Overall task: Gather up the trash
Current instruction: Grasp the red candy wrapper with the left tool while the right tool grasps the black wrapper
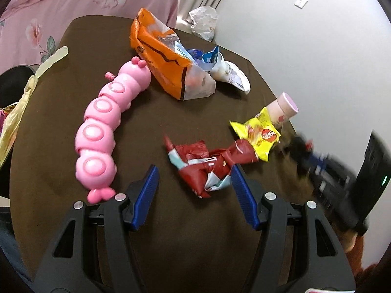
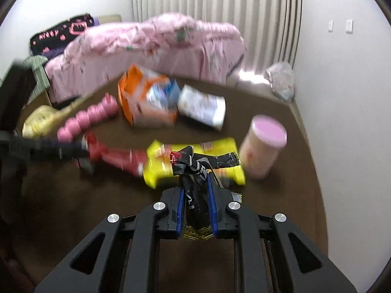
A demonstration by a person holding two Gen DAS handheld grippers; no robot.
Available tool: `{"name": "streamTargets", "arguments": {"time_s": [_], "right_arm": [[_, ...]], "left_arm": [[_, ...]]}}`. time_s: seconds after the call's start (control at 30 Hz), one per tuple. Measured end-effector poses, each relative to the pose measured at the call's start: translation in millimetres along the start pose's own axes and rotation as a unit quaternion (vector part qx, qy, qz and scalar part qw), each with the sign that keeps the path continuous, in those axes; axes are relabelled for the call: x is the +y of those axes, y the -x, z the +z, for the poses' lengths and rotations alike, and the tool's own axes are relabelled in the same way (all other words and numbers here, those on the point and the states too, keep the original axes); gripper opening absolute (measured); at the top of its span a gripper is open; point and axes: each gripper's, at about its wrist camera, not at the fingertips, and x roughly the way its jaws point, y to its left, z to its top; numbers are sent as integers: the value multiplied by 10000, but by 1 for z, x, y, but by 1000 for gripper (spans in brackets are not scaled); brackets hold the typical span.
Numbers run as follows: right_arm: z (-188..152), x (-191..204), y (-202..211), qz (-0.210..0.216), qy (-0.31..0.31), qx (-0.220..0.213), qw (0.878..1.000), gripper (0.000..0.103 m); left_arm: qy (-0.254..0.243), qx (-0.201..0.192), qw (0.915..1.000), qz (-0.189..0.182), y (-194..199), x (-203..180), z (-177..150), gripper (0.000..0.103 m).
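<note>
Left gripper (image 1: 194, 174) jaws open beside red wrapper (image 1: 202, 164); right gripper (image 2: 195, 183) jaws clamp black wrapper (image 2: 195, 168), only right view shows.

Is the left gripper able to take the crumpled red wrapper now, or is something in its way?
Probably yes. The left gripper is open, and the red wrapper lies on the brown table just ahead of its fingertips, partly between them. Only the yellow wrapper overlaps its far end.

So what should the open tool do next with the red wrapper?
Probably ease forward a bit and close. The left tool is open, with the crumpled red wrapper lying just ahead between its tips, one pad already beside it. The right tool is busy, shut on a black wrapper.
</note>
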Motion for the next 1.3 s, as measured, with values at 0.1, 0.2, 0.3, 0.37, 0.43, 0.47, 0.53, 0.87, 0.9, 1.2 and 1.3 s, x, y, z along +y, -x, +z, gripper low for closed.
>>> {"name": "streamTargets", "arguments": {"time_s": [0.1, 0.2, 0.3, 0.37, 0.43, 0.47, 0.53, 0.87, 0.9, 1.2, 1.3], "right_arm": [[-13, -2, 1, 32, -70, 64, 9999, 17], [-17, -4, 4, 35, -123, 35, 9999, 17], [-18, -4, 4, 85, -200, 21, 9998, 17], [-18, -5, 4, 141, -255, 34, 9996, 17], [-17, -6, 5, 215, -344, -11, 9992, 17], [-18, -6, 6, 275, -380, -10, 9989, 20], [-20, -7, 8, 396, -440, 4, 9982, 33], [-30, -17, 24, 557, -735, 175, 9956, 61], [-29, -16, 27, 462, -724, 152, 9962, 61], [-19, -37, 13, 936, -1604, 6, 9826, 60], [-17, -31, -6, 940, -1664, 268, 9812, 46]], "left_arm": [[-45, 60, 9999, -102, -4, -4, 2, 44], [-430, -91, 9990, 123, -1, -17, 1, 34], [-637, -172, 9976, 189, 2, -24, -1, 32], [-697, -199, 9971, 223, 4, -26, -3, 31], [-700, -221, 9970, 223, 5, -25, -3, 31], [-690, -236, 9971, 224, 5, -25, -3, 31], [-668, -286, 9971, 241, 7, -24, -3, 30], [-554, -354, 9972, 361, 13, -15, -6, 30], [-574, -360, 9970, 365, 14, -15, -6, 30], [-596, -507, 9962, 370, 22, -16, -6, 30], [-535, -479, 9967, 391, 21, -13, -6, 30]]}}
